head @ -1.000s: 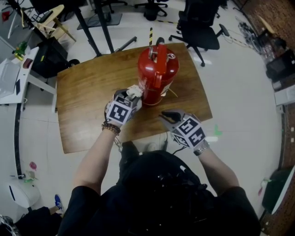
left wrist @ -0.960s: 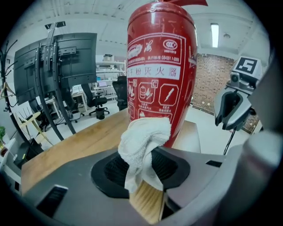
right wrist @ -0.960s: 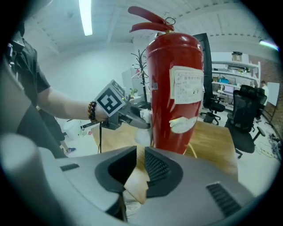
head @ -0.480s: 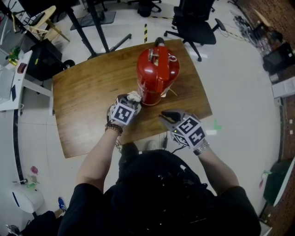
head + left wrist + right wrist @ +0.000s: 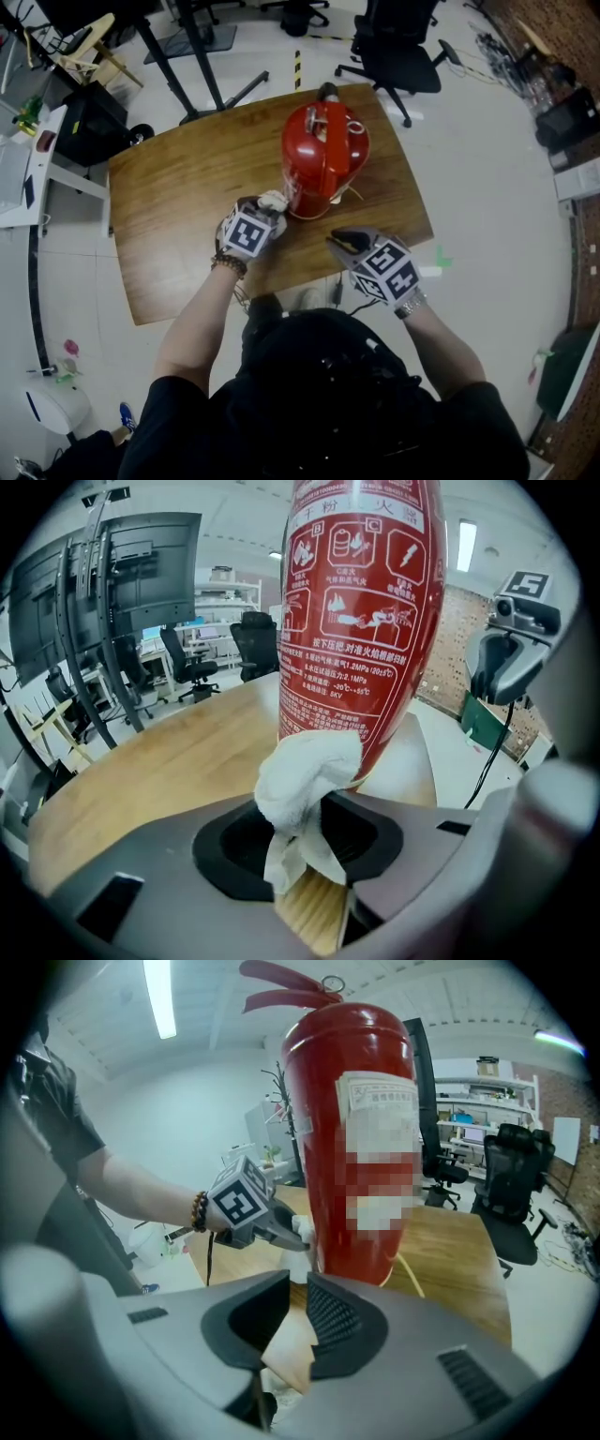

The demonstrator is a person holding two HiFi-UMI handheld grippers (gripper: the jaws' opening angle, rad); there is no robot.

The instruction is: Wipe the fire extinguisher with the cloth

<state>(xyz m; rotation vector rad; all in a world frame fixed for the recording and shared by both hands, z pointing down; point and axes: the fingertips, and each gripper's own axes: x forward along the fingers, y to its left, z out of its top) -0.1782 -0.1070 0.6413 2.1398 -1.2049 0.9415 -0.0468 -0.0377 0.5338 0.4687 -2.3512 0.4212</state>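
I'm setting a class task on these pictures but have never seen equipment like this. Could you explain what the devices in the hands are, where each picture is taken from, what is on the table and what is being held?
There is no robot here. A person holds a grasping tool in each hand, and each tool carries a cube with square markers and a small camera. One picture looks down from a camera on the person's head. The other two look along each tool's own jaws. On the wooden table a red fire extinguisher stands upright. The left tool pinches a white cloth and holds it against the low part of the extinguisher. The right tool holds nothing: its jaws are slightly apart, and it sits near the table's front edge, clear of the extinguisher.
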